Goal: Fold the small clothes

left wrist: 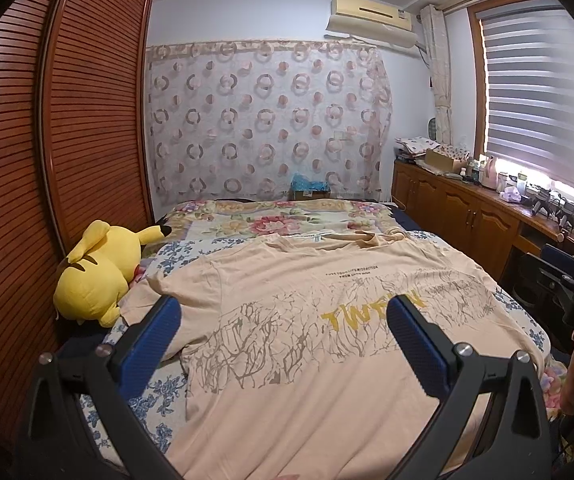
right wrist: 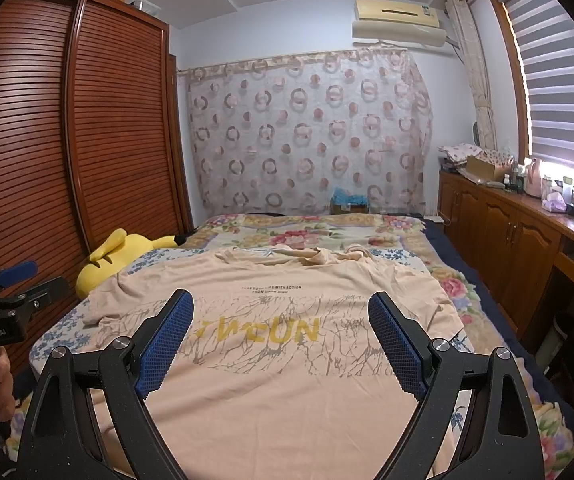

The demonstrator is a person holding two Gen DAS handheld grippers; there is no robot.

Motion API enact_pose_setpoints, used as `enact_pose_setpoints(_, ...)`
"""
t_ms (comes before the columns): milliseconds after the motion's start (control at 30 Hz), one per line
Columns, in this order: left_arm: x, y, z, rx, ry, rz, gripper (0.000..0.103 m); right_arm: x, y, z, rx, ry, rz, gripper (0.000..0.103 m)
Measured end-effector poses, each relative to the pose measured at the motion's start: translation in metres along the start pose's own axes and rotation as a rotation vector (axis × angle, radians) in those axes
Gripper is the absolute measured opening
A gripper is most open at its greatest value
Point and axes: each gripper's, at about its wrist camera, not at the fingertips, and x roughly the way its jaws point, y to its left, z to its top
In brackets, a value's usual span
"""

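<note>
A beige T-shirt (left wrist: 295, 344) (right wrist: 287, 360) with yellow letters and a grey branch print lies spread flat on the bed, its collar toward the far end. My left gripper (left wrist: 283, 312) hovers open above the shirt's left half, its blue pads (left wrist: 159, 336) wide apart and holding nothing. My right gripper (right wrist: 281, 306) hovers open above the middle of the shirt, with nothing between its blue pads (right wrist: 395, 340). Each gripper shows at the edge of the other's view, the right gripper (left wrist: 567, 292) and the left gripper (right wrist: 3, 296), both held by a hand.
A yellow plush toy (left wrist: 95, 272) (right wrist: 127, 252) lies at the bed's left edge against the louvred wardrobe (left wrist: 47, 160). A floral quilt (left wrist: 279, 220) covers the bed's far end. A wooden cabinet (right wrist: 507, 232) with bottles and clutter runs along the right wall under the window.
</note>
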Motion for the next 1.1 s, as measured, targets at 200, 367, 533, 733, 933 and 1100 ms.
enact_pose_setpoints(200,0.001,-0.005,-0.004,0.003,-0.001,-0.001,0.103,0.0,0.001,0.0,0.001,0.0,0.001,0.091)
enact_pose_setpoints(367,-0.008,-0.008,0.005,0.009,-0.004,-0.006,0.103,0.0,0.001,0.0,0.001,-0.001,0.0,0.091)
enact_pose_setpoints(533,-0.012,-0.007,0.008,0.013,-0.009,-0.01,0.103,0.0,0.001,0.0,0.001,-0.001,0.001,0.091)
enact_pose_setpoints(733,-0.015,-0.007,0.011,0.017,-0.014,-0.012,0.103,-0.001,0.001,0.0,0.004,-0.001,0.004,0.091)
enact_pose_setpoints(933,-0.018,-0.009,0.013,0.023,-0.019,-0.013,0.103,-0.001,0.001,0.0,0.004,-0.002,0.004,0.091)
enact_pose_setpoints(1100,-0.018,-0.01,0.012,0.023,-0.019,-0.012,0.103,-0.002,0.001,0.0,0.005,-0.001,0.004,0.091)
